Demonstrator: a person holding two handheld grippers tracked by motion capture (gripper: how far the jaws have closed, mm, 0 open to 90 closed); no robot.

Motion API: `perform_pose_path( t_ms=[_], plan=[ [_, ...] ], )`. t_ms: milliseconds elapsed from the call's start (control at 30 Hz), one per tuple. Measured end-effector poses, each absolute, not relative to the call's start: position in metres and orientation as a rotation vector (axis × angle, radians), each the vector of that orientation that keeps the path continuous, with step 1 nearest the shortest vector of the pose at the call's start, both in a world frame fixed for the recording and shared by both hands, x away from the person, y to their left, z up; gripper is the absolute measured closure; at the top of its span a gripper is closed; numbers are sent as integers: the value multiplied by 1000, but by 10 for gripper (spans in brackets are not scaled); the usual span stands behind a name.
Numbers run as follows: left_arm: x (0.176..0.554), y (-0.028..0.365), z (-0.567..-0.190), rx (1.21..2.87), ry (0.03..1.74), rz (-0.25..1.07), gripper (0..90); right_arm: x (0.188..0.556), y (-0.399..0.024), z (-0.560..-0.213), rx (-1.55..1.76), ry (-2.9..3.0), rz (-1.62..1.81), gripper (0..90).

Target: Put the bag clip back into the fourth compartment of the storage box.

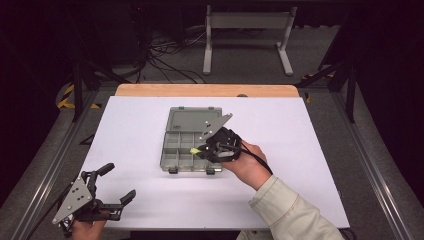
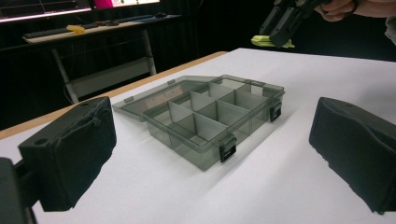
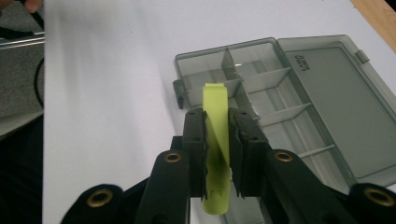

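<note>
White tabletop (image 1: pixel 150 200) fills the scene, seen from above the person's side. Nearest, at the lower left corner, the left gripper (image 1: pixel 120 187) rests low over the table edge with its jaws spread wide and nothing between them; in its own view the two black pads stand far apart with the box in the gap beyond. Farther in, near the middle of the table, the right hand (image 1: pixel 250 165) holds the right gripper (image 1: pixel 200 150) over the front right part of a smoky grey plastic organiser box (image 1: pixel 175 145). That gripper's jaws are pressed onto a small lime-green strip (image 3: pixel 217 121), possibly a clip or tag, which hangs above the compartments nearest the box's latches and has not been let go. The box lies open, its lid (image 3: pixel 336 93) folded flat on the table toward the far side. Its divided compartments all look empty, so by my judgement no item has been stored yet: picking up the green piece appears done, while lowering it into a compartment and releasing it remain. Nothing lies between the strip and the box; the thin dividers are the one thing to steer past. Beyond the white sheet runs a wooden table edge (image 1: pixel 205 90), then a dark floor with loose cables (image 1: pixel 170 55) and a pale metal stand (image 1: pixel 247 35).
</note>
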State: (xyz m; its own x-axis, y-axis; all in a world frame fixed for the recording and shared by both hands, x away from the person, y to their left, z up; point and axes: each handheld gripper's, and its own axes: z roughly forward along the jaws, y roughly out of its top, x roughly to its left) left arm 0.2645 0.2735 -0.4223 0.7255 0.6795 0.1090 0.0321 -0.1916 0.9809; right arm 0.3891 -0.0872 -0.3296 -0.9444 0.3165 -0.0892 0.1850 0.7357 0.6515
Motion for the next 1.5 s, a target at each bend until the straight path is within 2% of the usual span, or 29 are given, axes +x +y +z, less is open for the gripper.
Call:
perform_pose_path(
  t_ms=[933,1500],
  plan=[
    [265,274,-423,1680,582,639,13,452,-103,-346,657,2668,954,779],
    [265,274,-423,1685,580,641,13,472,-111,-364,772,2637,938,779]
  ],
)
